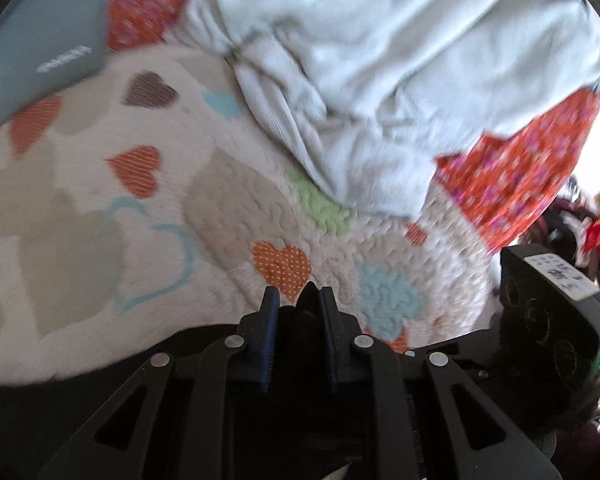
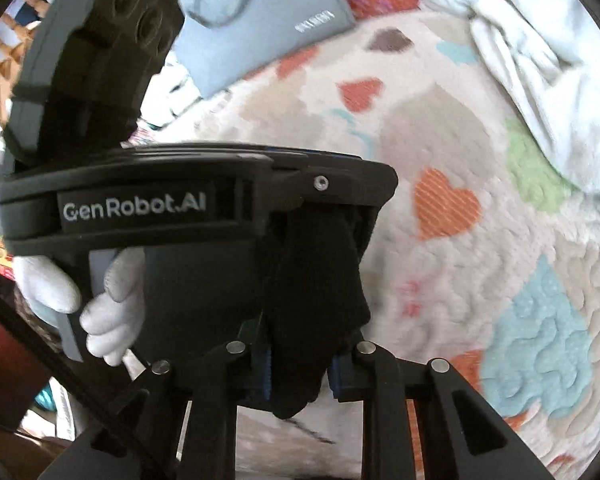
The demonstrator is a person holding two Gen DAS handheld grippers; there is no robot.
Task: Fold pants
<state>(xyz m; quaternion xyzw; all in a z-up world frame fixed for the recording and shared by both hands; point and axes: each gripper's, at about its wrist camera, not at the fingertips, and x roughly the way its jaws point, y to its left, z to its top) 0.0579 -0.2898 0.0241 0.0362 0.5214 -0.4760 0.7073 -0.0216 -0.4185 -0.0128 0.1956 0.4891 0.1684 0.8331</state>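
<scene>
The pants (image 2: 312, 280) are black cloth. In the right wrist view a bunch of them hangs from the tip of my left gripper (image 2: 376, 196) straight down into my right gripper (image 2: 298, 364), whose blue pads (image 2: 262, 364) press on it. A white-gloved hand (image 2: 112, 312) holds the left tool. In the left wrist view my left gripper (image 1: 299, 296) is shut on a peak of the black pants (image 1: 310, 300). More of the black cloth spreads below to the left. The right tool's body (image 1: 548, 320) sits close on the right.
Everything is over a cream quilt (image 1: 100, 208) with coloured hearts. A crumpled pale grey garment (image 1: 380, 60) lies beyond, a grey-blue flat bag (image 1: 44, 48) at the far left, and red floral cloth (image 1: 520, 176) to the right. Room clutter shows past the bed's right edge.
</scene>
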